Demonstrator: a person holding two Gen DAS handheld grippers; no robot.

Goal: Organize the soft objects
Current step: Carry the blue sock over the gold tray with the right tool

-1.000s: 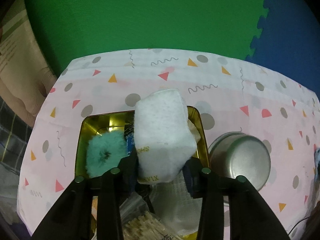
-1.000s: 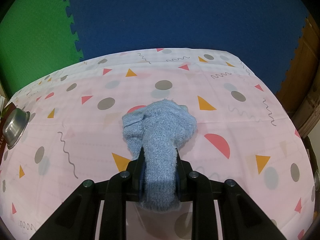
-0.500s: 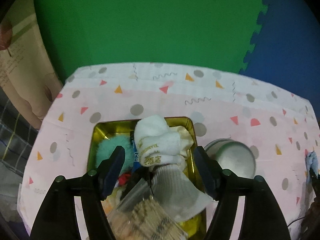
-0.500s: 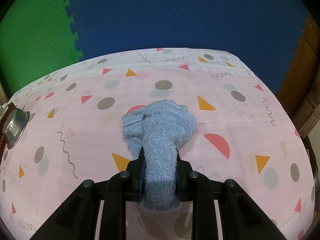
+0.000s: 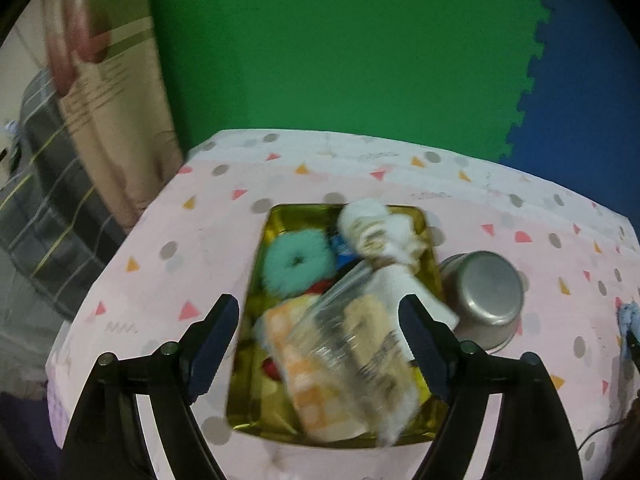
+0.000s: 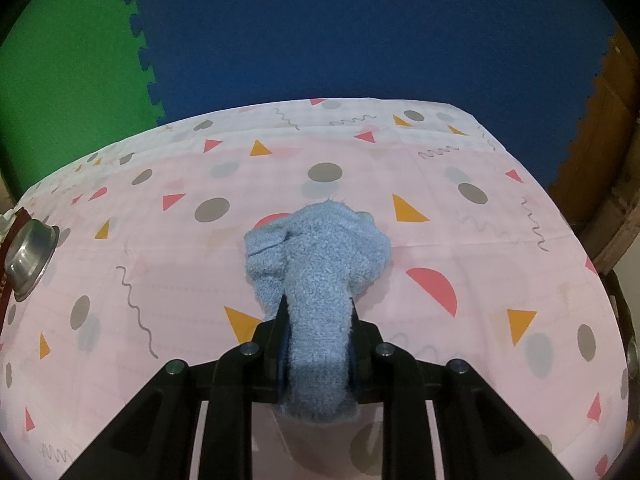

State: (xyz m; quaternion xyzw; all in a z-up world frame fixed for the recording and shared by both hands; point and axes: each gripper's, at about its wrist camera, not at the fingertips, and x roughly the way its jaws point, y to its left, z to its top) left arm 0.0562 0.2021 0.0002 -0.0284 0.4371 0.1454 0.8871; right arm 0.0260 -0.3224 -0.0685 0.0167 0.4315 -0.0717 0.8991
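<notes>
Black plastic jaws of the left gripper (image 5: 320, 340) stand wide and are still opening, with nothing pressed between them; they hang above the near half of the gold tin (image 5: 276, 224), and the white sock (image 5: 380, 232) lies inside it at the far right corner, beyond the gripper and slightly right of its midline. Around the sock the tin holds a teal fluffy ring (image 5: 298, 262) to the left and a clear packet (image 5: 356, 340) over an orange checked cloth (image 5: 308, 380) nearer the claw. A steel bowl (image 5: 484, 296) sits just right of the tin. The right gripper (image 6: 318, 344) is pinching the blue sock (image 6: 320, 264), closing a little more; its long axis runs straight away from the claw, the far end bunched on the pink tablecloth (image 6: 160, 280). That bowl shows at the far left edge of the right wrist view, so the tin lies well to the left of the blue sock, and the right hand is the one placed to carry it there. A second ago the white sock was clamped in the left jaws above the tin; now it rests released inside, and the claw has drawn back and up.
</notes>
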